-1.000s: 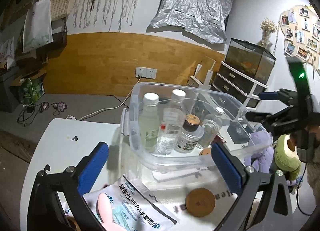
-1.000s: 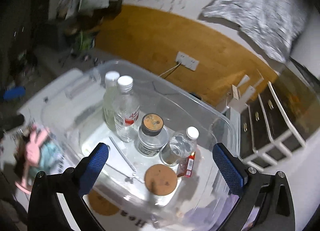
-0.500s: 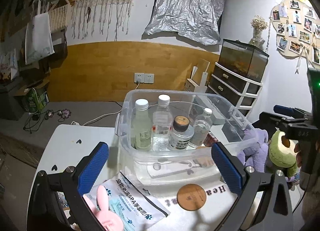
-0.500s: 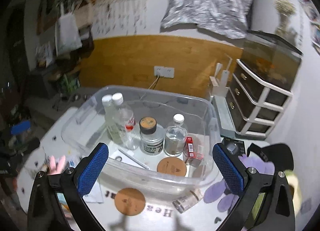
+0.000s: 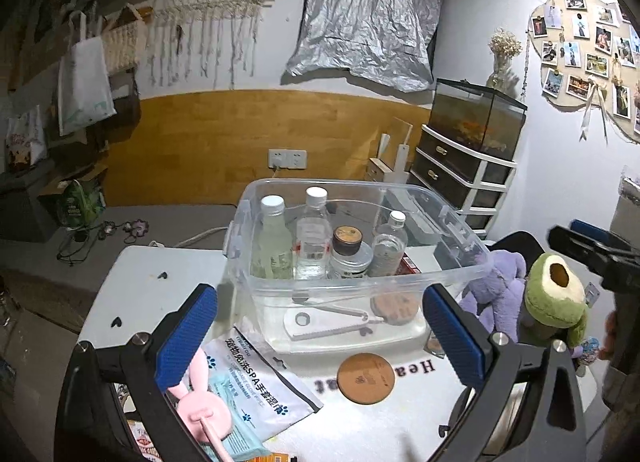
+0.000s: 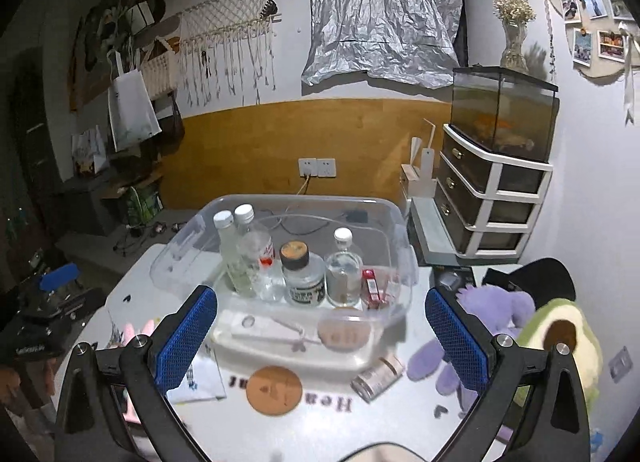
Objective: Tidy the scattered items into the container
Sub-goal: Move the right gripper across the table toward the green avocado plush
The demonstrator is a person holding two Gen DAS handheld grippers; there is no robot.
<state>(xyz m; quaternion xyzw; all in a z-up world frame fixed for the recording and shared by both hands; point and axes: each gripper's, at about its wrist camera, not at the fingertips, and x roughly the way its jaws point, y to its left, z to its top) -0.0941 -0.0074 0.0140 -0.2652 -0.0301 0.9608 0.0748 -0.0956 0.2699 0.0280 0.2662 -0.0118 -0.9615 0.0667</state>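
Observation:
A clear plastic bin [image 5: 460,274] [image 6: 396,221] stands on the white table and holds several bottles [image 5: 310,238] [image 6: 344,268], a white opener [image 5: 320,320], a cork coaster [image 6: 346,334] and a small red box [image 6: 370,288]. In front of it lie a second cork coaster [image 5: 366,378] [image 6: 274,390], a white wipes packet [image 5: 260,382], a pink rabbit brush [image 5: 200,402] and a small lying bottle [image 6: 378,376]. My left gripper [image 5: 320,334] is open and empty above the table's front. My right gripper [image 6: 322,338] is open and empty, also facing the bin from the right.
A purple plush [image 5: 496,282] [image 6: 496,314] and a green avocado plush [image 5: 556,298] [image 6: 560,342] sit right of the bin. A drawer unit with a fish tank [image 6: 500,113] stands behind at the right. The table's left edge [image 5: 100,302] drops to the floor.
Both grippers have drawn back and risen from the bin. The right gripper, earlier over the bin's inside, now faces it from farther off. Both stay open and empty.

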